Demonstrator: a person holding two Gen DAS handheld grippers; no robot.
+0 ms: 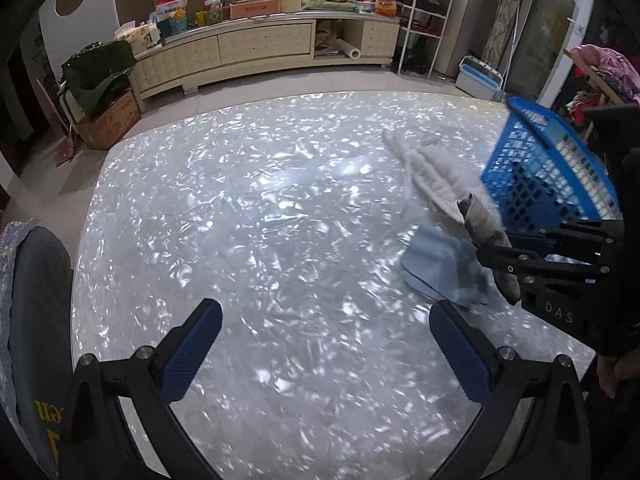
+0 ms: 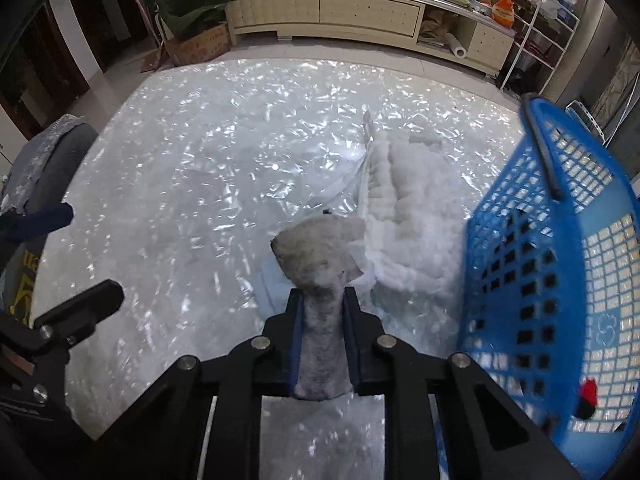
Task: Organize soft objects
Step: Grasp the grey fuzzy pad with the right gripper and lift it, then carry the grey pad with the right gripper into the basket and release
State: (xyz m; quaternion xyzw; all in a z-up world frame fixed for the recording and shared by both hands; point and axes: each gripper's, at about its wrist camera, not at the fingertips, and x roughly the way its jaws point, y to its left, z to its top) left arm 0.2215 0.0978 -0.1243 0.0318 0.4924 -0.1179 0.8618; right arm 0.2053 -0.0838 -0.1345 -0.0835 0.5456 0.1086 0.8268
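The right gripper (image 2: 325, 334) pinches a limp grey fleece cloth (image 2: 320, 264) between its fingers, its light, floppy free end drooping past the tips beside the blue plastic lattice basket (image 2: 560, 280), while the left gripper's (image 1: 326, 344) fingers stand spread and empty.

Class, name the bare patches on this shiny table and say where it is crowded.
Bare: the table's whole middle and left, between the left claw and far edge. Crowded: the right side, holding white fluffy cloth, pale blue cloth and blue basket.

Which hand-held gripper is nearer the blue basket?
Right. The right hand-held gripper, shut on a grey cloth, is right beside the blue basket; the left hand-held gripper stands open, farther off across the table.
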